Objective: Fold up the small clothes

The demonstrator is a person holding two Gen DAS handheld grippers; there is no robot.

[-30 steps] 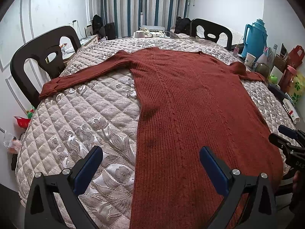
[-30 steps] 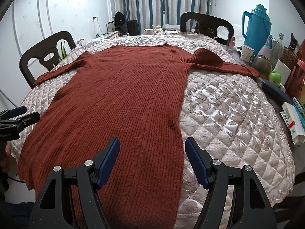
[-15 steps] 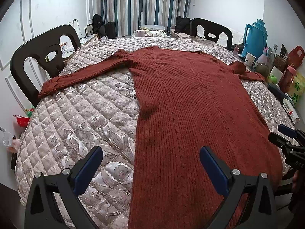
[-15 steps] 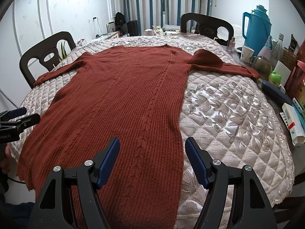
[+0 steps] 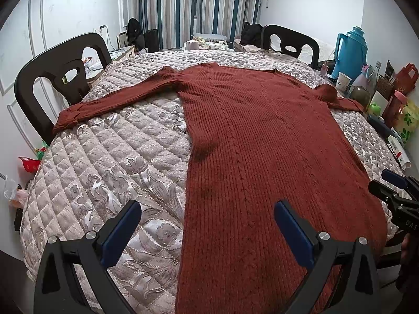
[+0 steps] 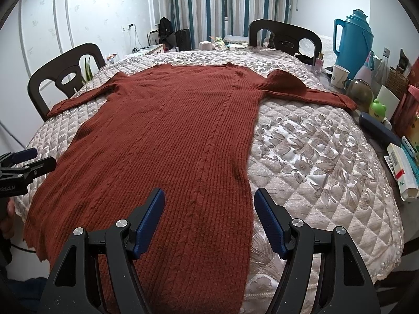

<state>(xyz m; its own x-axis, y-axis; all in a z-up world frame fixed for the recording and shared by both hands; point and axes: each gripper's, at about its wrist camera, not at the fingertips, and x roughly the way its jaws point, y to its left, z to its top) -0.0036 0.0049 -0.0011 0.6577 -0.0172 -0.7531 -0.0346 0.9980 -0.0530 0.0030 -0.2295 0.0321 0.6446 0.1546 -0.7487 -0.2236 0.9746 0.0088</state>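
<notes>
A rust-red ribbed sweater (image 5: 262,144) (image 6: 170,144) lies flat on the quilted table cover, neck at the far side, both sleeves spread outward, hem hanging over the near edge. My left gripper (image 5: 207,217) hovers open over the sweater's left hem edge, nothing between its blue pads. My right gripper (image 6: 209,206) hovers open above the hem's right part, also holding nothing. Each gripper shows at the side of the other's view: the right one (image 5: 392,191) and the left one (image 6: 23,162).
Two black chairs (image 5: 52,78) (image 5: 290,41) stand at the left and far sides. At the table's right edge are a blue thermos (image 6: 353,39), a paper cup (image 6: 339,76), a jar, a dark case (image 6: 379,130) and boxes (image 6: 400,167). The quilted cover (image 5: 110,157) (image 6: 314,157) is bare beside the sweater.
Both views have shifted only slightly; the grippers stay open above the hem and the sweater lies as before.
</notes>
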